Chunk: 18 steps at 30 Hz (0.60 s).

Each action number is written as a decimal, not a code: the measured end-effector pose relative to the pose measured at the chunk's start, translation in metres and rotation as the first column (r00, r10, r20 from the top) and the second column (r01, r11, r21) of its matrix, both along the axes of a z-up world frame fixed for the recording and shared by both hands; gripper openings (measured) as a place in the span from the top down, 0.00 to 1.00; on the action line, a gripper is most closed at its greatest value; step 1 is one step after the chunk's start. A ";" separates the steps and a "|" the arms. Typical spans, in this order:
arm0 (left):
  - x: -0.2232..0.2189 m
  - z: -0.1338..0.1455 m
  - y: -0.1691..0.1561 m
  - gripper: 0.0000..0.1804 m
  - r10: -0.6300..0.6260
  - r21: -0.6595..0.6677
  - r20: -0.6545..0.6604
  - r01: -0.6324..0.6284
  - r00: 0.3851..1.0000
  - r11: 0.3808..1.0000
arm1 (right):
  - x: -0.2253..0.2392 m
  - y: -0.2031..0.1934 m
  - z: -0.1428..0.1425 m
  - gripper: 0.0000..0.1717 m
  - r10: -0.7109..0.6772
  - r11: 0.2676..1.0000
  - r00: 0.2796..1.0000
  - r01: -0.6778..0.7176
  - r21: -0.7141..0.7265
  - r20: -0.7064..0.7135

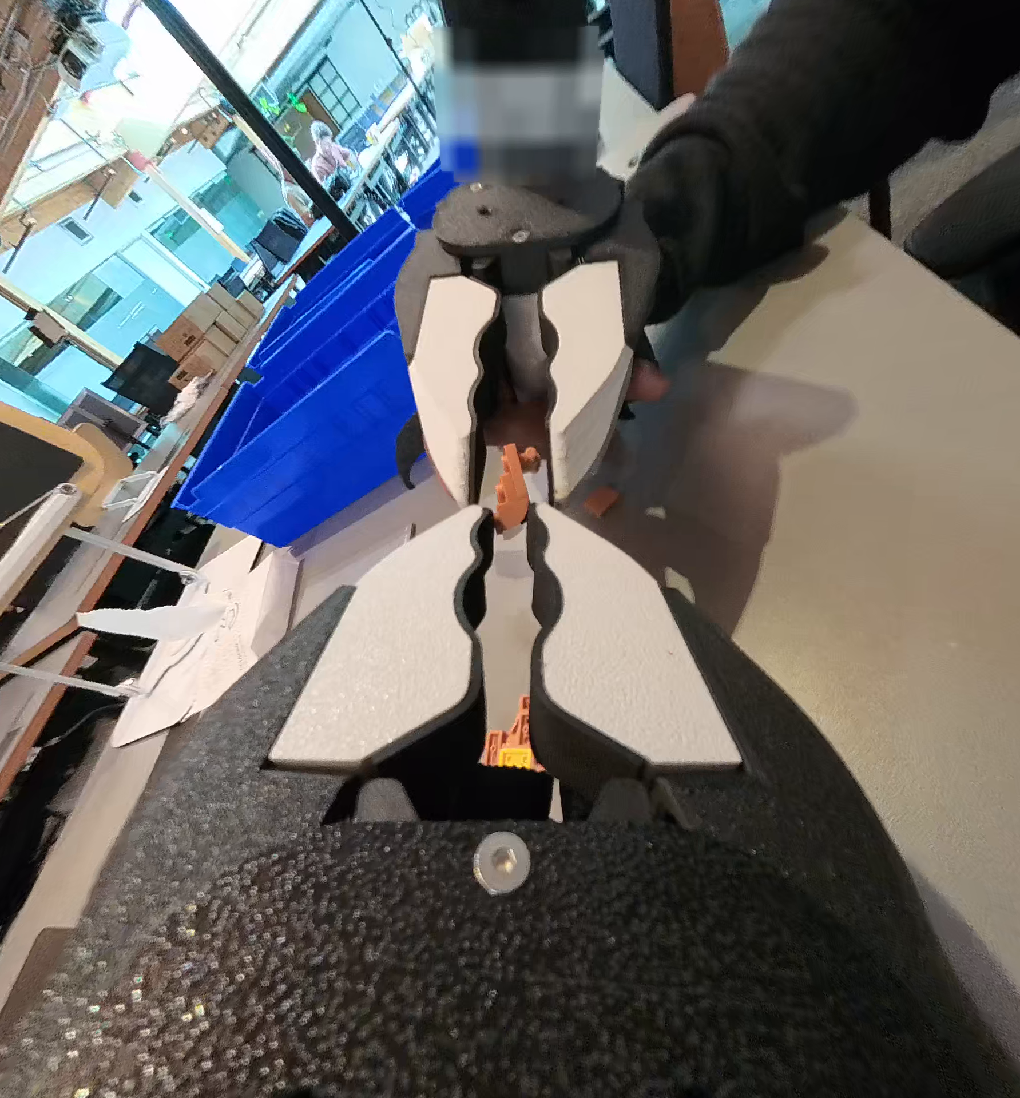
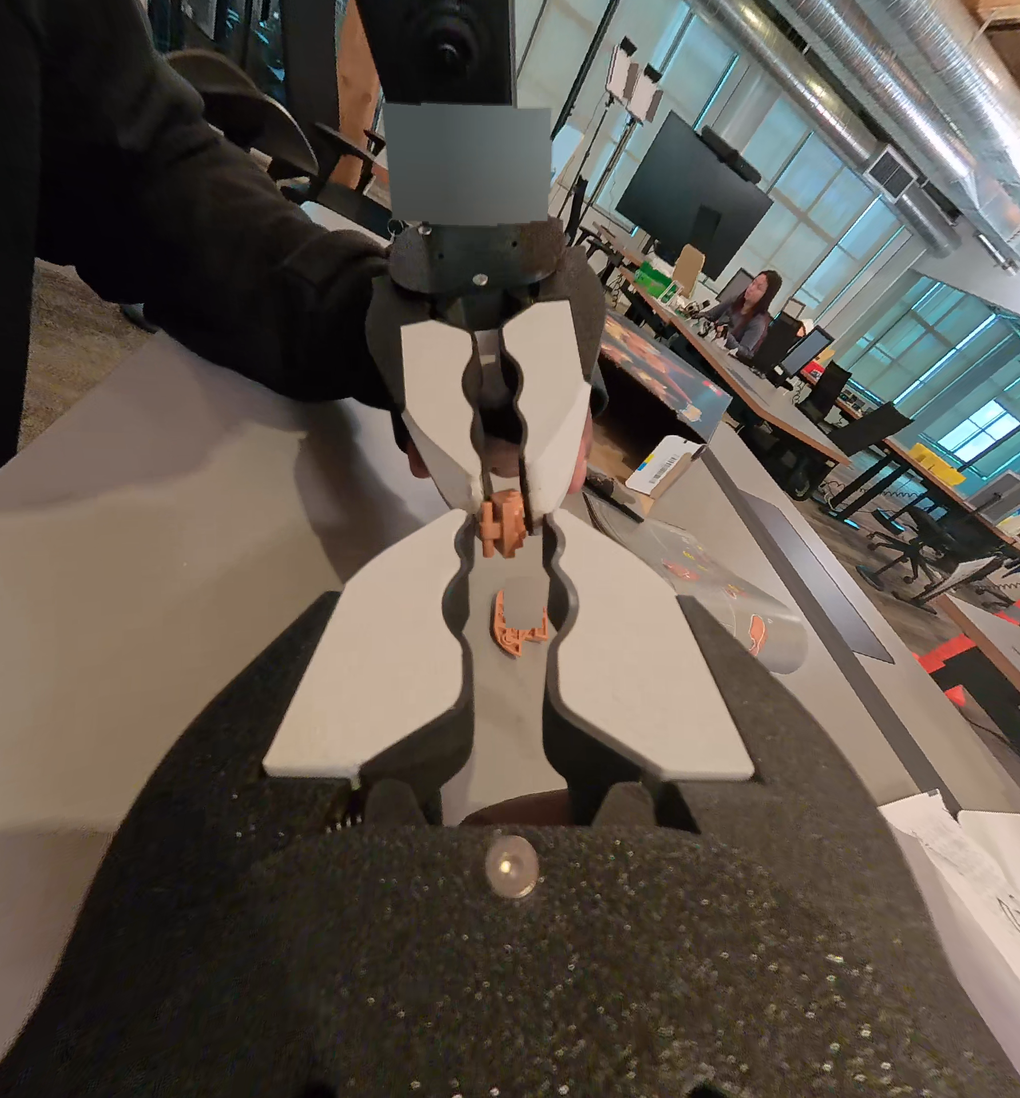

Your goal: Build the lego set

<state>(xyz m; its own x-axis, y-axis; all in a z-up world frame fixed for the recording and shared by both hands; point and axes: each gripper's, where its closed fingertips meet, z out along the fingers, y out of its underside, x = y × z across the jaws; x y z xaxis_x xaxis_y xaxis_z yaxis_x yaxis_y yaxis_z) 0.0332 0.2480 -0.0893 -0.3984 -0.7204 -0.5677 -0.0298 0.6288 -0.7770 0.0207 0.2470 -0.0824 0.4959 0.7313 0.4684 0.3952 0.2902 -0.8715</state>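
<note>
The left gripper [image 1: 510, 514] pinches an orange brick piece [image 1: 513, 487], held above the table [image 1: 852, 535]. The right gripper [image 2: 504, 526] stands spread around it, tips touching. The piece could twist loose if bumped.

The orange brick piece [image 2: 502, 523] looks like smooth, slightly glossy plastic, as do the blue bins [image 1: 317, 416] at far left. Each gripper body [image 1: 495, 980] is grainy matt black around a shiny metal screw [image 1: 501, 863], with matt white fingers [image 1: 388, 653]. The table [image 1: 882, 535] is smooth, matt grey-beige; papers [image 2: 971, 891] lie matt white.
</note>
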 end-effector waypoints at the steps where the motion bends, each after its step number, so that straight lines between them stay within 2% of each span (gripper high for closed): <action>1: 0.000 -0.001 0.001 0.94 0.004 0.006 -0.007 -0.003 1.000 1.000 | 0.000 0.000 -0.001 0.89 0.002 1.000 1.000 -0.002 -0.003 0.006; 8: -0.001 -0.008 0.005 0.94 0.018 0.031 -0.053 -0.016 0.998 0.999 | 0.002 0.003 -0.014 0.89 -0.012 1.000 0.996 0.015 -0.025 0.091; 18: -0.002 -0.008 0.002 0.94 -0.005 0.025 -0.047 0.006 0.999 1.000 | 0.002 0.002 -0.015 0.93 -0.023 1.000 0.990 0.021 0.013 0.139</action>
<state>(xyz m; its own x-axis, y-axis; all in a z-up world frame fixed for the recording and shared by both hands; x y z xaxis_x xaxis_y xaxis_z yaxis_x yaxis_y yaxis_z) 0.0314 0.2501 -0.0970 -0.4293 -0.7041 -0.5656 -0.0626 0.6480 -0.7591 0.0231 0.2494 -0.0972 0.4416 0.7150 0.5420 0.5186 0.2895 -0.8045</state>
